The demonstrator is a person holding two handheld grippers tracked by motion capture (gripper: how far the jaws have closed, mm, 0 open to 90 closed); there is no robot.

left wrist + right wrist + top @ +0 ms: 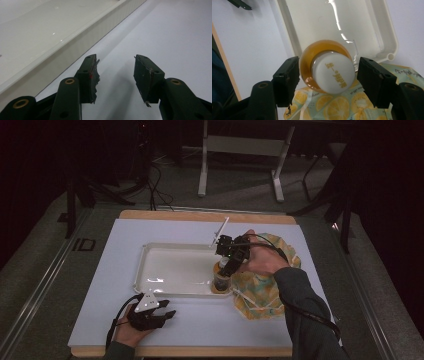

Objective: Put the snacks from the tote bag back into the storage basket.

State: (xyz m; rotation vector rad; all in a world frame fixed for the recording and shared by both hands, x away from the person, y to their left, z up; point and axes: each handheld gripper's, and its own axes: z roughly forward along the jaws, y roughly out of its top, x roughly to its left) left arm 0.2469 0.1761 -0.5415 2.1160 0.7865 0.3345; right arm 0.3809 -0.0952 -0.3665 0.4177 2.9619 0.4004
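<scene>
Over tray's point(150, 265) near right corner, right gripper point(328, 78) straddles bottle point(329, 72), jaws apart, not touching. Bottle upright inside tray beside lemon-print cloth point(260, 292). Next: squeeze shut, then lift. Left gripper point(116, 75) spread, idle near tray.

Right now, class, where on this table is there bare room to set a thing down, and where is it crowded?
Most of the white tray floor is bare, left of the bottle standing in its near right corner. The white mat left of the tray is open too. It is crowded at the right: right gripper around the bottle, lemon-print bag beside it. The left gripper rests at the near edge.
</scene>
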